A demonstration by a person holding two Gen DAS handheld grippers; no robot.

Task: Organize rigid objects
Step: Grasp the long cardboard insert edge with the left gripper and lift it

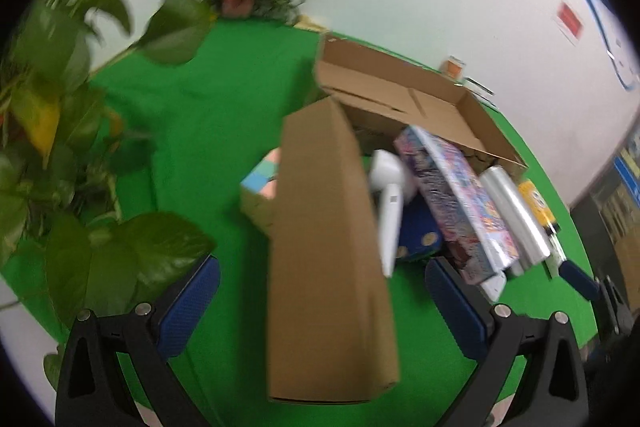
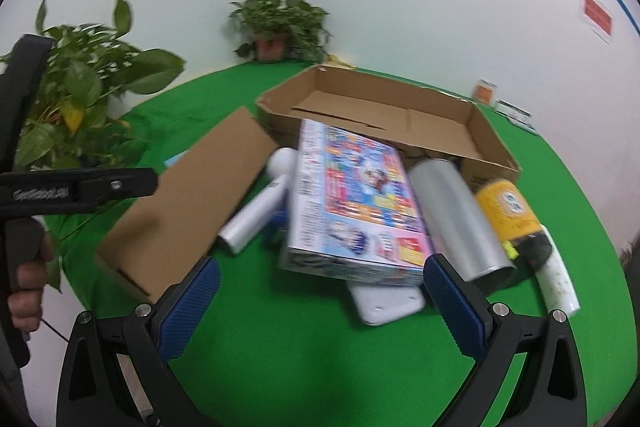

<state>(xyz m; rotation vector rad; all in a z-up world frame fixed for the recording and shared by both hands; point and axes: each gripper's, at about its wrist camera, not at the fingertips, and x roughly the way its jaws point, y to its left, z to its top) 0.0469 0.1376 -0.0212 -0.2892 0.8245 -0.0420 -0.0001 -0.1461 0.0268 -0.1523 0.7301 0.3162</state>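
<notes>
A: What lies before the two grippers now?

B: On the green cloth worktop (image 2: 320, 367) there is a heap of rigid things. The long plain brown cardboard box (image 2: 188, 203) lies on the left, and in the left wrist view it sits between the left gripper (image 1: 322, 311) fingers but is not touched by them. The fingers are wide apart and hold nothing. The right gripper (image 2: 320, 307) is also spread open and empty, just near the colourful printed flat carton (image 2: 356, 195).

A: How will these things handle?

B: I judge the brown box to be light and stiff, with matte sides that give good friction. I would take it across its narrow width, near the middle, so it does not swing. The colourful carton is glossy, so perhaps slippery. It leans on a white flat plastic object (image 2: 386, 301), and I would grip it at the near edge across its thin side.

A: And the round ones?

B: The silver metal cylinder (image 2: 460, 219) and the yellow can with black cap (image 2: 508, 215) lie on the right, touching each other. They can roll and are smooth, so take them across the diameter. The white plastic bottle-shaped object (image 2: 260, 203) lies between the brown box and the carton.

A: Where should they go?

B: Probably into the open shallow cardboard tray (image 2: 400, 107) on the far side, which looks almost empty.
</notes>
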